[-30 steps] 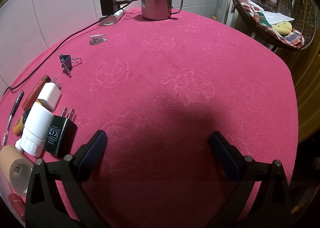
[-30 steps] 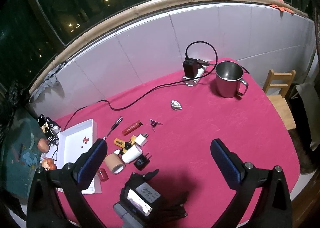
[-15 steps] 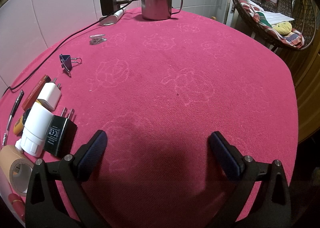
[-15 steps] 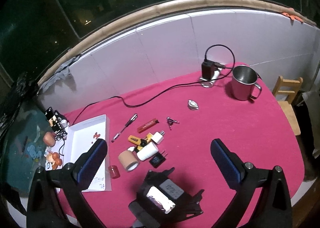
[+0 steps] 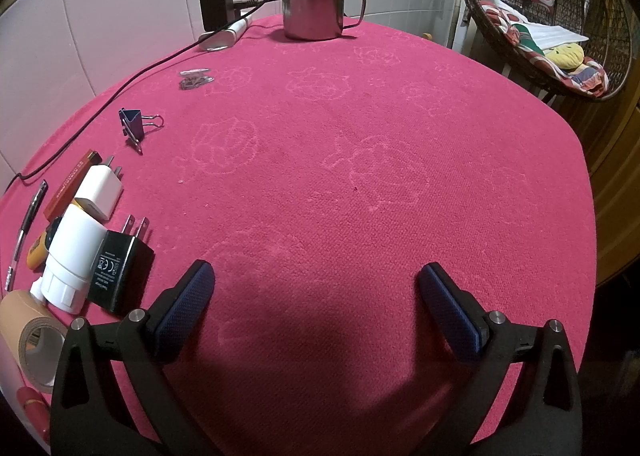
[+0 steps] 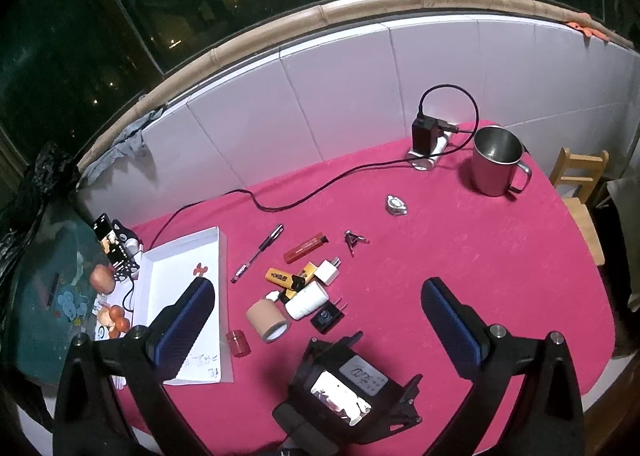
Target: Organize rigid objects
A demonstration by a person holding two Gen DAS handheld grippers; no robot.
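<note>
Small objects lie clustered on the pink tablecloth: a black charger, a white bottle, a white charger, a tape roll, a red lighter, a pen, a yellow tube, a red cap and a binder clip. My left gripper is open and empty, low over the table, right of the cluster. My right gripper is open and empty, high above the table. The left gripper's body shows below it.
A white box lies at the table's left end. A steel mug, a black adapter on a power strip with its cable, and a metal clip sit at the far end. A wooden chair and a wicker basket stand beside the table.
My right gripper has risen and drawn back, so the table looks smaller and lower in its view. The left gripper has stayed put; the shadow on the cloth before it has shrunk.
</note>
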